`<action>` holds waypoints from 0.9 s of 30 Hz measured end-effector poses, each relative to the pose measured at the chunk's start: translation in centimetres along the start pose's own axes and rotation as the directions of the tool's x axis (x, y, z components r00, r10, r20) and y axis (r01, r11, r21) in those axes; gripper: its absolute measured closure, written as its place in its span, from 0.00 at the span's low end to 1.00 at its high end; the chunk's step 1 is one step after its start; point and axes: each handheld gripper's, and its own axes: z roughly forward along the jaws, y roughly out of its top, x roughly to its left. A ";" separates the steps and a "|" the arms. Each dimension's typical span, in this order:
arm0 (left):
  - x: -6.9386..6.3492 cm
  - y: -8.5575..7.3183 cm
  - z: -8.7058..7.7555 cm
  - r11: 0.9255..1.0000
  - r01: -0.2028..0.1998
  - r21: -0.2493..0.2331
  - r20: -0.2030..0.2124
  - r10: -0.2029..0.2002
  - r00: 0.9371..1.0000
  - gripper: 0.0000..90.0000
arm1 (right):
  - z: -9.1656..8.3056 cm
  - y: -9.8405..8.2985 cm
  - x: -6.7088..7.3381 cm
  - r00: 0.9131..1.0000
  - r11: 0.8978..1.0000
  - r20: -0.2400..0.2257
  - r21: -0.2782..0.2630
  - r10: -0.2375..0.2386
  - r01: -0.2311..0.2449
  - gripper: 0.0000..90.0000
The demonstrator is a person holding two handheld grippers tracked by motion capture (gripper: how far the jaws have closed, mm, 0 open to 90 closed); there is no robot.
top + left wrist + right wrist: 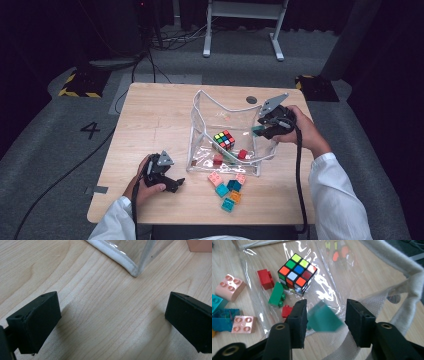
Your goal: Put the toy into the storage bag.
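A clear plastic bag (pixel 210 102) with a white rim stands open at the table's middle. Inside it lie a Rubik's cube (pixel 224 140) (pixel 297 273), a red brick (pixel 265 278), a green brick (pixel 276 294) and a small red brick (pixel 286 311). My right gripper (pixel 260 131) (pixel 325 307) hangs over the bag's right rim. A blurred teal brick (pixel 323 320) sits between its jaws, with a gap showing on the right side. My left gripper (pixel 177 184) (pixel 112 322) rests open on the wood, left of the bag's near corner (pixel 130 267), holding nothing.
Several loose bricks lie in front of the bag: pink (pixel 215 178) (pixel 229 287), teal (pixel 222 190) and orange (pixel 235 196). Bare wood spreads over the table's left half (pixel 150 120). A round dark mark (pixel 251 99) sits behind the bag.
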 end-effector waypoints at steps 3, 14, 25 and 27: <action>0.0 0.0 0.0 1.000 0.000 0.000 0.000 0.000 1.000 0.00 | -0.4 -0.2 0.2 1.000 0.999 0.018 -0.040 -0.003 0.004 0.52; 0.0 0.0 0.0 1.000 0.001 0.001 0.000 -0.001 1.000 0.00 | -3.4 -1.8 0.9 0.996 0.974 0.024 -0.211 0.083 -0.076 0.39; 0.0 0.0 0.0 1.000 0.001 0.001 0.000 -0.001 1.000 0.00 | -6.6 -4.2 1.5 0.984 0.944 0.080 -0.305 0.156 -0.125 0.31; 0.0 0.0 0.0 1.000 0.001 0.000 -0.001 -0.001 1.000 0.00 | -7.2 -4.8 1.7 0.982 0.938 0.093 -0.324 0.162 -0.124 0.31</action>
